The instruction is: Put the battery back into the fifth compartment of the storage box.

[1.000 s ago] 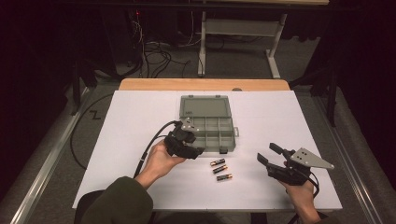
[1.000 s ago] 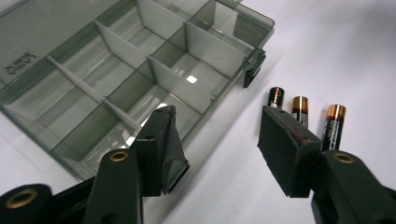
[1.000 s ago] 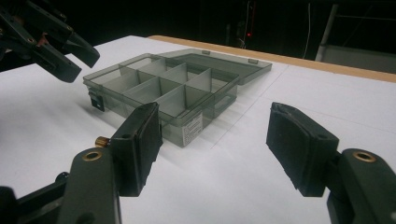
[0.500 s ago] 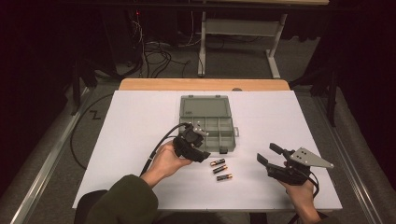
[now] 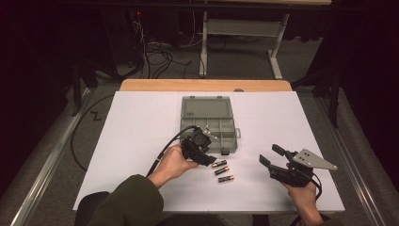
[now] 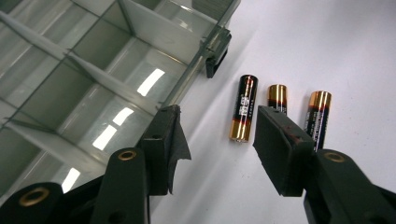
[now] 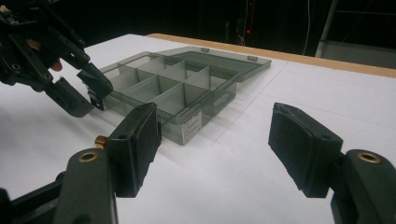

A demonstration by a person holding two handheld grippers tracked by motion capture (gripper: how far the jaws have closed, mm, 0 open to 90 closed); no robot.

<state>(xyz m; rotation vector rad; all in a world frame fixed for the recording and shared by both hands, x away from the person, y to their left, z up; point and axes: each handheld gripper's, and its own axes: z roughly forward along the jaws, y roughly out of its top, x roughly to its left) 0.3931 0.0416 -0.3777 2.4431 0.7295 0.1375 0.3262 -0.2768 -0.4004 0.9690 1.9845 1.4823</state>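
An open compartment box (image 5: 209,123) sits mid-table (image 5: 131,122), its lid lying behind it. Three batteries (image 5: 221,171) lie just before its front edge, side by side.

battery (image 6: 244,108) and box label (image 7: 191,126) print unreadable.

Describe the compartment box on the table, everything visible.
The compartment box is translucent grey-green plastic, as it looks, with thin dividers forming empty rectangular compartments. Its hinged lid lies open flat on the white table cover behind the tray. Dark latches sit on the front wall, and a small label on an outer wall. It lies flat near the table's middle. Three batteries lie just in front, apart from it. Nothing grips it.
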